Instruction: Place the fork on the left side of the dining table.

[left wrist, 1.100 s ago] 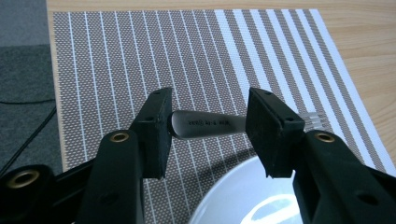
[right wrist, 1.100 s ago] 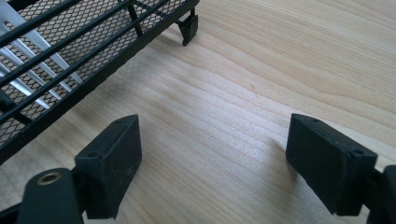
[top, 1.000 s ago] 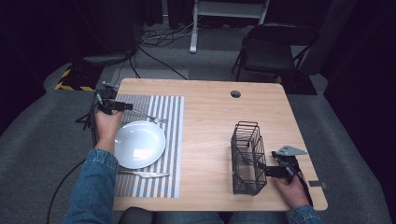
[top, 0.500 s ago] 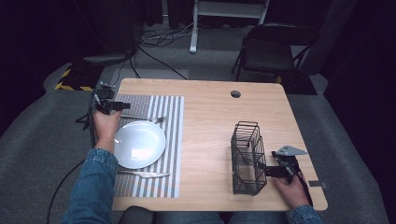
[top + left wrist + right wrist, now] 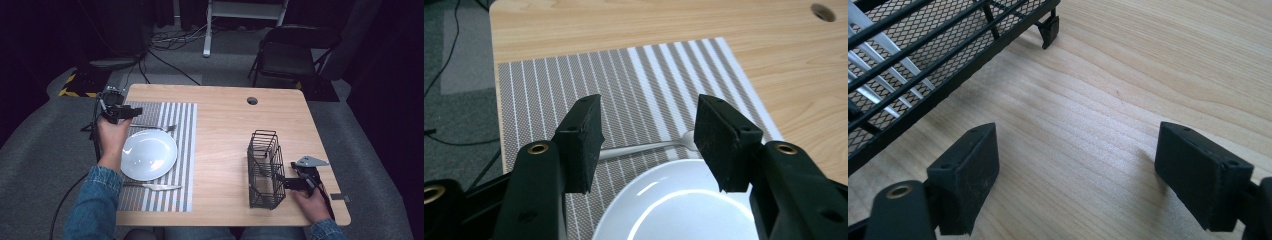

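A: Left gripper (image 5: 131, 112) status?

B: Jaws apart, nothing between the pads; they've just been opening. It hangs over the far-left part of the striped placemat (image 5: 182, 120), clear of the mat.

A: And the fork (image 5: 152, 127)?

B: Flat on the placemat, just below and ahead of the left gripper, not touched by it. In the left gripper view its handle (image 5: 644, 148) runs across behind the two pads, and the head end passes behind the right-hand pad. It lies just beyond the far rim of the white plate (image 5: 149, 154). Can't tell if fork and plate touch.

A: Plate relative to that gripper?

B: Directly under and nearer than the jaws; the plate rim (image 5: 674, 170) fills the bottom of the left gripper view.

A: Anything else on the mat?

B: A knife (image 5: 152, 186) on the near side of the plate, well away from the left gripper.

A: Right gripper (image 5: 280, 182)?

B: Released too, jaws wide, only bare tabletop (image 5: 1108, 100) between them. It sits low, just beside the black wire basket (image 5: 264, 170), near the basket's base. In the right gripper view the basket's mesh wall (image 5: 923, 55) is up and left of the jaws, no contact visible.

A: Basket contents?

B: Light metal strips behind the mesh; can't identify them.
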`<action>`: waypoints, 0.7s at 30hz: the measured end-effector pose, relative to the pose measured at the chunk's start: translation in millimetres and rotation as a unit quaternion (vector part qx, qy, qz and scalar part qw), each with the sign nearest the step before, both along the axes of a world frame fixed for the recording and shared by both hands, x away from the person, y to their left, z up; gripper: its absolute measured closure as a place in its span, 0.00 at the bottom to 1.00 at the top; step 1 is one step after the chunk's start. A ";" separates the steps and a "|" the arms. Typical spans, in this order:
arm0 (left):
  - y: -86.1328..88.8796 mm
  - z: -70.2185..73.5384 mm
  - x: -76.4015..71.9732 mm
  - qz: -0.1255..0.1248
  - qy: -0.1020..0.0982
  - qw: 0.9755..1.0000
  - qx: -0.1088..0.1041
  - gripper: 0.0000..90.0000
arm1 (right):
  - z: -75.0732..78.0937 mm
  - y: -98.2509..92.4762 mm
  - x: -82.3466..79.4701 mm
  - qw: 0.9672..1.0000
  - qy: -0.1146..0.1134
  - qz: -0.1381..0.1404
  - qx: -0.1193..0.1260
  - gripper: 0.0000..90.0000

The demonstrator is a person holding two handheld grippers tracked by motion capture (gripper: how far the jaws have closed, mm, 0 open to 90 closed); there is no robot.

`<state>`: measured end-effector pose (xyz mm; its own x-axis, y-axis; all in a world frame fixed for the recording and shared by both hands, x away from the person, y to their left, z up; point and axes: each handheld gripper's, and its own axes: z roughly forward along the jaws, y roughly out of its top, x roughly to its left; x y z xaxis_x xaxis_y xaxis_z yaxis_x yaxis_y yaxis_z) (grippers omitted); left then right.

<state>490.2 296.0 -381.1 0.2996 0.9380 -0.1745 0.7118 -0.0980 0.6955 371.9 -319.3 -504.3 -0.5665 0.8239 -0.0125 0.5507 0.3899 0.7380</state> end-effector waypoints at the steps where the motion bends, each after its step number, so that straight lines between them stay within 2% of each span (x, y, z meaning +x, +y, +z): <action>1: -2.4 3.3 -3.5 -0.002 -0.002 1.000 0.001 0.50 | 0.0 0.0 0.0 1.000 0.000 0.000 0.000 0.20; 6: -14.2 21.0 -24.1 -0.021 -0.018 1.000 0.004 0.50 | 0.0 0.0 0.0 1.000 0.000 0.000 0.000 0.20; 11: -25.8 37.4 -45.6 -0.039 -0.030 0.999 -0.009 0.49 | 0.0 0.4 0.0 1.000 0.000 -0.002 0.000 0.20; 17: -44.0 52.9 -72.1 -0.069 -0.049 0.996 -0.020 0.49 | 0.0 0.3 0.0 1.000 0.000 -0.001 0.000 0.20; 21: -56.5 61.6 -87.4 -0.093 -0.061 0.994 -0.020 0.49 | 0.0 0.5 0.0 1.000 0.000 -0.002 0.000 0.20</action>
